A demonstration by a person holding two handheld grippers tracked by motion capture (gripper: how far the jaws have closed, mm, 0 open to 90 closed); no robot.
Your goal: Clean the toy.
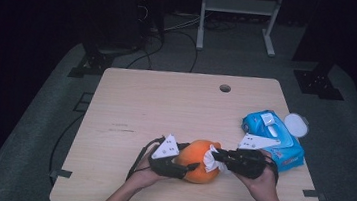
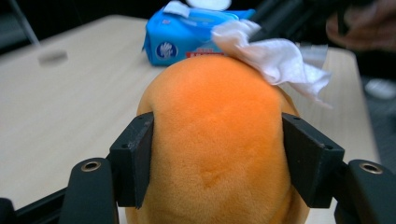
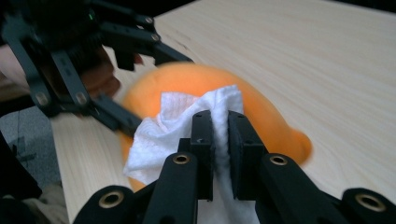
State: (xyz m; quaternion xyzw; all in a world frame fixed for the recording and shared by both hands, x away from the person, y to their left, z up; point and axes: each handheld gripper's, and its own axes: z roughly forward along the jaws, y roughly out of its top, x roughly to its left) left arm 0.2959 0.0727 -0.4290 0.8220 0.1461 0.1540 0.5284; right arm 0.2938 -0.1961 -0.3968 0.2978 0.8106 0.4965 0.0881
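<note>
Black jaws of the left gripper (image 2: 219, 163) clamp the soft orange plush ball (image 2: 217, 140) near the wooden table's (image 1: 166, 104) front edge, while the right gripper (image 3: 220, 135) pinches a crumpled white wipe (image 3: 173, 126) against it. Hard rubbing could roll the ball free — its underside is hidden.

The high view is dim, its corners falling to black, with the pale table (image 1: 166, 104) the brightest patch. In the left gripper view the orange plush (image 2: 215, 140) between the tool's jaws is sharp, while the blue pack (image 2: 187, 37) beyond it is soft. In the right gripper view the other tool (image 3: 93, 70) beyond the white tissue (image 3: 173, 126) is blurred
</note>
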